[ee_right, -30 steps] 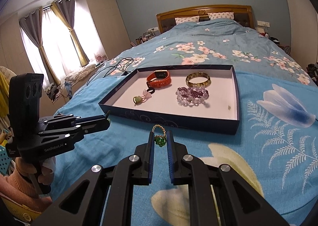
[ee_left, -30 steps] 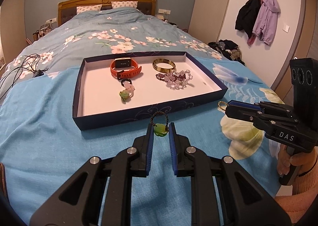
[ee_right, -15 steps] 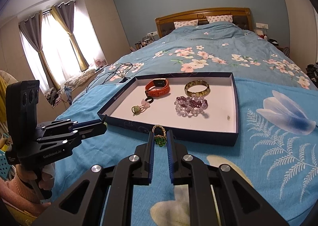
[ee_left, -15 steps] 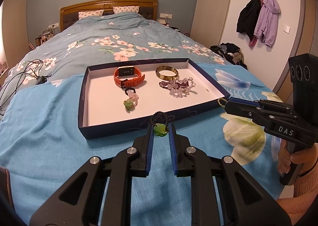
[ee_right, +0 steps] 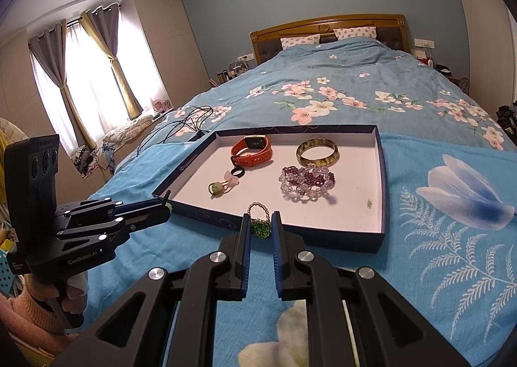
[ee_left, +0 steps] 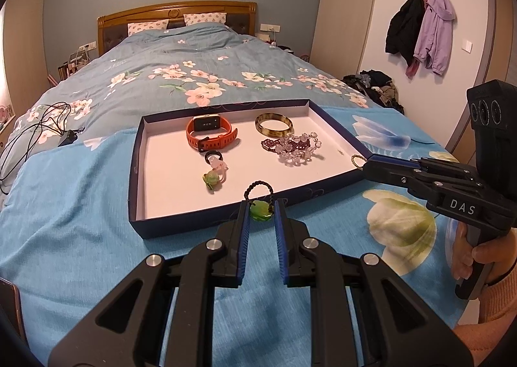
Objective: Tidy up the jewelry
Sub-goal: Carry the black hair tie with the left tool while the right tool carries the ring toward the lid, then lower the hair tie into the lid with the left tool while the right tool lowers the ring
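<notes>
Green stone pendant [ee_left: 261, 211] on a dark cord, clamped in the left gripper [ee_left: 261, 215]; green beaded ring [ee_right: 260, 227] with gold loop, clamped in the right gripper [ee_right: 260, 228]. Both held just before the near wall of the tray [ee_left: 181, 227]. Inside: orange watch [ee_left: 210, 136], bangle [ee_left: 274, 124], bead bracelets [ee_left: 292, 149]. All on the bed [ee_left: 80, 205].

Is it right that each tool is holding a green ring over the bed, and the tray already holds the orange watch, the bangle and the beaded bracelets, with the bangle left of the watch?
Not quite. In the left wrist view the bangle lies right of the orange watch, not left. The rest holds: left tool and right tool each grip a green ring, and the beaded bracelets are in the tray.
</notes>
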Demonstrator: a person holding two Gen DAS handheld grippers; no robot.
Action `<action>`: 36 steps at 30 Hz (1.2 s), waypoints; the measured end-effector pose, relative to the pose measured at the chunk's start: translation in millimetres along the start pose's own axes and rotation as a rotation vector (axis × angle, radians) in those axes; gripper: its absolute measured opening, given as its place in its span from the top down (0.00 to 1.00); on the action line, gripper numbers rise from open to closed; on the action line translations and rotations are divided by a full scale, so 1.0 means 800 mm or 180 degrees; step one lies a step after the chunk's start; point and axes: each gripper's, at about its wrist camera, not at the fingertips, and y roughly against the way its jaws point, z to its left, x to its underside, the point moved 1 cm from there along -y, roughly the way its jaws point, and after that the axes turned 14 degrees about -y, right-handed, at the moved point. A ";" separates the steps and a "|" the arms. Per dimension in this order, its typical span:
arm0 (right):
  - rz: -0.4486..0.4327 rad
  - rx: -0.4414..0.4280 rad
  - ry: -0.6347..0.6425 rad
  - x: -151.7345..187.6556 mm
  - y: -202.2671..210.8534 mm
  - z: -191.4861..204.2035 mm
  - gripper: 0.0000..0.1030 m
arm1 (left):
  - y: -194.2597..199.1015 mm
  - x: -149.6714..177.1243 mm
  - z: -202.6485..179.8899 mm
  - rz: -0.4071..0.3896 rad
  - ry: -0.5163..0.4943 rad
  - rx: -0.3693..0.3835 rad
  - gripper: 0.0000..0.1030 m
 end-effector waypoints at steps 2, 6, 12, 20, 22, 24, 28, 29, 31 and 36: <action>-0.0001 0.0005 0.0003 -0.001 -0.001 0.000 0.90 | 0.000 -0.001 0.001 -0.0005 -0.0001 -0.0010 0.85; 0.0001 0.0006 0.0004 -0.002 -0.002 0.000 0.90 | -0.003 -0.005 0.004 -0.0014 -0.0004 -0.0021 0.85; -0.0002 0.0006 0.0005 -0.003 -0.003 0.000 0.90 | -0.005 -0.010 0.007 -0.0029 -0.0015 -0.0049 0.85; -0.0018 0.0009 0.0009 -0.010 -0.005 -0.001 0.90 | -0.006 -0.014 0.008 -0.0048 -0.0021 -0.0082 0.85; -0.0021 0.0011 0.0011 -0.011 -0.006 0.000 0.90 | -0.006 -0.016 0.009 -0.0051 -0.0020 -0.0083 0.85; -0.0024 0.0008 0.0014 -0.013 -0.006 0.000 0.90 | -0.006 -0.016 0.009 -0.0053 -0.0027 -0.0094 0.85; -0.0032 0.0014 0.0022 -0.015 -0.007 0.000 0.90 | -0.007 -0.019 0.011 -0.0064 -0.0034 -0.0102 0.85; -0.0035 0.0015 0.0023 -0.017 -0.008 0.000 0.90 | -0.007 -0.020 0.011 -0.0066 -0.0035 -0.0106 0.85; -0.0038 0.0010 0.0025 -0.019 -0.009 0.000 0.90 | -0.008 -0.021 0.011 -0.0066 -0.0036 -0.0107 0.85; -0.0049 0.0014 0.0038 -0.022 -0.010 0.001 0.90 | -0.010 -0.022 0.011 -0.0064 -0.0041 -0.0106 0.85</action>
